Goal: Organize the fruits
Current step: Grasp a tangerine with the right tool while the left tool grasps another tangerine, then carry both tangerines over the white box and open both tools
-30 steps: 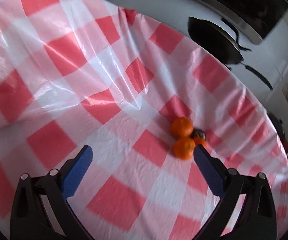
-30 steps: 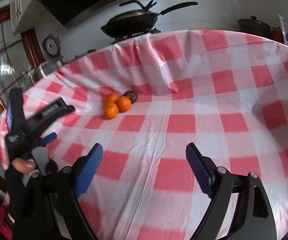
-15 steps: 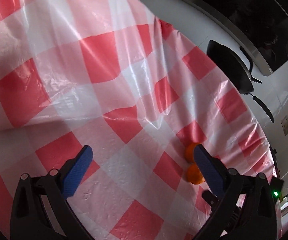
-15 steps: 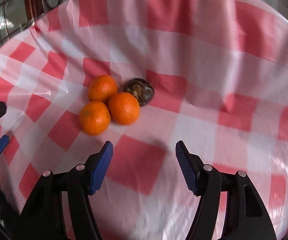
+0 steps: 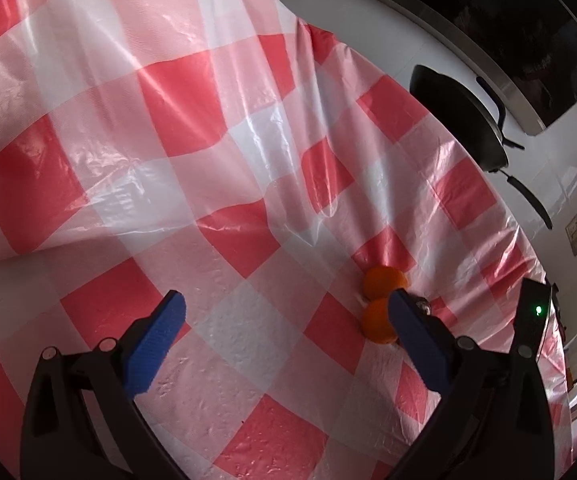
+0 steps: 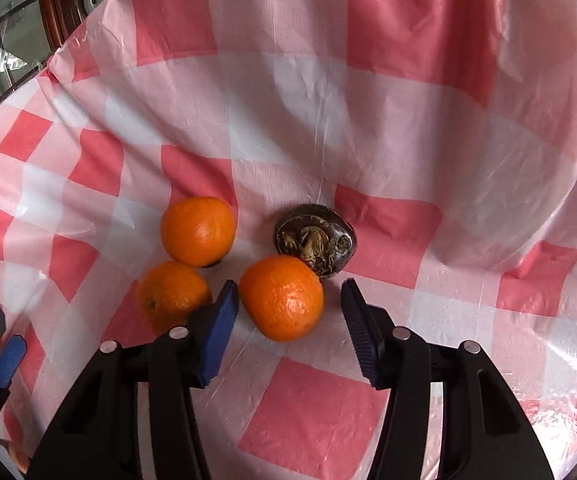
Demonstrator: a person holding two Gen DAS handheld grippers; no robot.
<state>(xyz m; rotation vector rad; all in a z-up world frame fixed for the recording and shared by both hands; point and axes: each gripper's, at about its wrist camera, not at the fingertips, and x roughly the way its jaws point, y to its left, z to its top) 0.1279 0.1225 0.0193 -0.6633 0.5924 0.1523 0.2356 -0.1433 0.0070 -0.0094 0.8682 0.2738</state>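
Observation:
Three oranges and a dark brown fruit (image 6: 314,240) lie clustered on the pink checked tablecloth (image 6: 328,120). My right gripper (image 6: 288,283) straddles the nearest orange (image 6: 282,298). Its jaws are closing; the left pad is almost at the peel, while a gap shows at the right pad. The other two oranges (image 6: 198,230) (image 6: 172,294) sit just to the left. My left gripper (image 5: 288,316) hovers open over bare cloth, with two oranges (image 5: 382,280) (image 5: 374,320) beside its right fingertip (image 5: 404,308). The right gripper's black body (image 5: 532,320) shows beyond them.
A black wok (image 5: 460,120) stands on a stove past the table's far edge. The plastic cloth is creased, with a raised fold (image 6: 468,160) behind the fruit. The left gripper's blue pad (image 6: 8,356) shows at the right wrist view's lower left.
The right gripper has swept in from far off to the fruit cluster and narrowed its jaws around the front orange. The left gripper drifted slightly and stayed open.

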